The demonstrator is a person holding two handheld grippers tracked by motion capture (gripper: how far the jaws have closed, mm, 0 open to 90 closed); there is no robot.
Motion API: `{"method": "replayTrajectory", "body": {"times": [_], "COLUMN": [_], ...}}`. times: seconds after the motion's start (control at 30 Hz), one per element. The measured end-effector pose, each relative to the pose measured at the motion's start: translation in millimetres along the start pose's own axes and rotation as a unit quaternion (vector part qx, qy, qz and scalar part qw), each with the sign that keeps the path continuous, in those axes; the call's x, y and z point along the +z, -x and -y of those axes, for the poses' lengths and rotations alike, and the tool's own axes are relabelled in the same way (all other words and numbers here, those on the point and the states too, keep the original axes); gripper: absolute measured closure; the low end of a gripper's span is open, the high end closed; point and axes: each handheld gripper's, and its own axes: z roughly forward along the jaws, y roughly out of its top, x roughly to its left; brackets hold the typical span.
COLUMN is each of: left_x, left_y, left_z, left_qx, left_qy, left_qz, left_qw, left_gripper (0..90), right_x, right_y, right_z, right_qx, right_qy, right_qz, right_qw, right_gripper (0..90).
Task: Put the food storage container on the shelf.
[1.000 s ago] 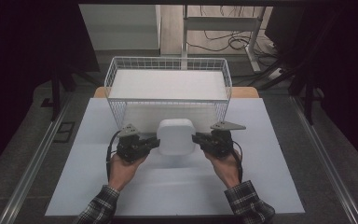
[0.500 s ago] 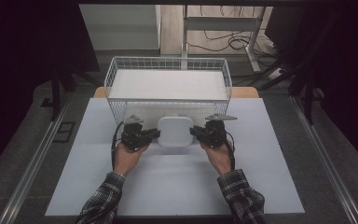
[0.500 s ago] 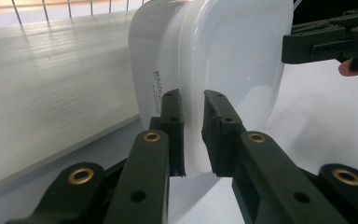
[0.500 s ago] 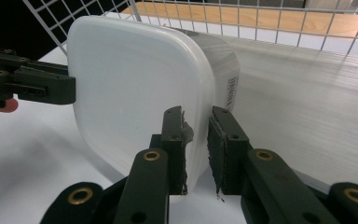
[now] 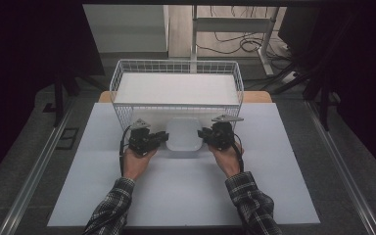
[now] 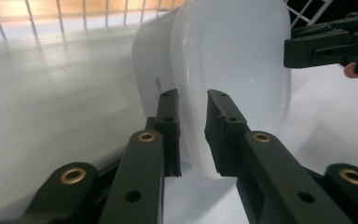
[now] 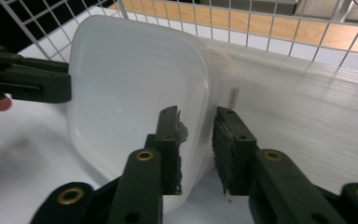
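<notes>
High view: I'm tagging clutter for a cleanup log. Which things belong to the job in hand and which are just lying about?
In the job:
- white tub, gripped by its rim on both sides
- left tool
- right tool
- wire basket, just behind the tub

Lying about:
- floor cables
- stand behind the table

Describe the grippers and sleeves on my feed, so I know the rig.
Both the left gripper and right gripper are black with brass-coloured rivets on the jaws; each carries a grey three-cornered plate and trails a black cable. The sleeves are dark plaid.
</notes>
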Motion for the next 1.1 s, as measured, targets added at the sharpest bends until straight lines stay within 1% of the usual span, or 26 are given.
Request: {"method": "replayTrajectory", "body": {"times": [0.07,0.1,0.13,0.17,0.2,0.23,0.3,0.33,0.37,0.4,0.47,0.5,0.53,0.57,0.6,0.67,0.73,0.77,0.8,0.87,0.97,1.0,1.03,1.1], "left_x": [1.5,1.5,3.5,4.5,5.7,7.0,9.9,9.9,12.3,13.2,12.5,6.8,3.0,3.0,-5.1,-12.5,-23.7,-27.9,-33.6,-44.9,-63.1,-68.7,-73.5,-84.1], "left_y": [1.7,1.7,1.6,1.1,0.2,-0.2,1.6,1.6,3.7,4.7,4.7,2.8,3.1,3.1,5.1,6.7,9.8,11.5,13.9,19.1,22.8,23.1,23.2,23.8], "left_z": [-4.0,-4.0,-8.0,-9.2,-10.7,-12.1,-16.3,-16.3,-20.3,-21.3,-21.4,-18.6,-16.0,-16.0,-9.7,-4.3,2.6,4.7,7.7,15.4,35.1,41.9,46.5,55.3], "left_qx": [0.011,0.011,0.023,0.024,0.021,0.022,0.03,0.03,0.042,0.044,0.047,0.038,0.036,0.036,0.032,0.032,0.034,0.037,0.044,0.049,0.054,0.056,0.053,0.047], "left_qy": [0.001,0.001,-0.004,0.001,0.004,0.006,0.005,0.005,0.001,0.004,0.004,0.015,0.02,0.02,0.023,0.023,0.027,0.029,0.031,0.032,0.027,0.024,0.017,0.022], "left_qz": [-0.013,-0.013,-0.032,-0.039,-0.044,-0.05,-0.069,-0.069,-0.092,-0.099,-0.095,-0.061,-0.054,-0.054,-0.046,-0.039,-0.027,-0.026,-0.029,-0.034,-0.033,-0.038,-0.04,-0.04], "left_qw": [0.9999,0.9999,0.9992,0.999,0.9988,0.9985,0.9972,0.9972,0.9949,0.9941,0.9943,0.9973,0.9977,0.9977,0.9981,0.9985,0.9987,0.9986,0.9981,0.9977,0.9976,0.9974,0.9976,0.9978], "left_gripper": [76.4,74.5,73.2,72.6,72.1,71.6,70.5,69.4,67.0,65.3,56.9,53.4,51.3,48.1,43.5,37.7,30.6,26.9,24.8,17.8,11.8,11.0,10.3,7.4], "right_x": [4.8,4.8,6.9,7.1,8.7,10.0,13.2,14.4,15.1,14.8,10.6,6.5,3.9,3.9,-2.9,-7.7,-13.8,-18.2,-20.8,-27.9,-36.3,-38.5,-39.8,-40.9], "right_y": [1.0,1.0,4.7,4.1,3.0,2.8,2.8,3.0,3.1,3.4,6.1,7.3,7.8,7.8,8.0,7.5,5.4,3.6,2.3,-1.1,-6.9,-9.3,-12.2,-18.7], "right_z": [-0.7,-0.7,-1.7,-2.2,-3.1,-4.1,-6.0,-7.0,-8.2,-8.7,-9.2,-9.1,-8.8,-8.8,-6.9,-5.2,-2.9,-1.5,-0.4,2.4,7.9,9.6,11.3,15.2], "right_qx": [0.004,0.004,0.014,0.012,0.001,-0.003,-0.001,-0.003,-0.005,-0.005,0.009,0.018,0.019,0.019,0.013,0.015,0.005,-0.004,-0.008,-0.02,-0.03,-0.035,-0.041,-0.051], "right_qy": [-0.003,-0.003,0.011,0.017,0.018,0.021,0.027,0.029,0.031,0.033,0.041,0.041,0.04,0.04,0.039,0.037,0.036,0.035,0.036,0.036,0.036,0.034,0.033,0.029], "right_qz": [0.004,0.004,0.005,0.012,0.027,0.033,0.045,0.049,0.06,0.063,0.06,0.055,0.052,0.052,0.046,0.036,0.028,0.023,0.018,0.008,-0.01,-0.015,-0.018,-0.022], "right_qw": [1.0,1.0,0.9998,0.9997,0.9995,0.9992,0.9986,0.9984,0.9977,0.9974,0.9973,0.9975,0.9976,0.9976,0.9981,0.9986,0.9989,0.9991,0.9992,0.9991,0.9988,0.9987,0.9985,0.998], "right_gripper": [67.8,67.8,72.3,72.1,72.4,72.3,71.8,71.8,71.9,72.1,76.7,79.9,82.4,82.4,88.4,89.0,89.0,89.0,88.9,88.9,88.9,88.9,88.9,88.9]}}
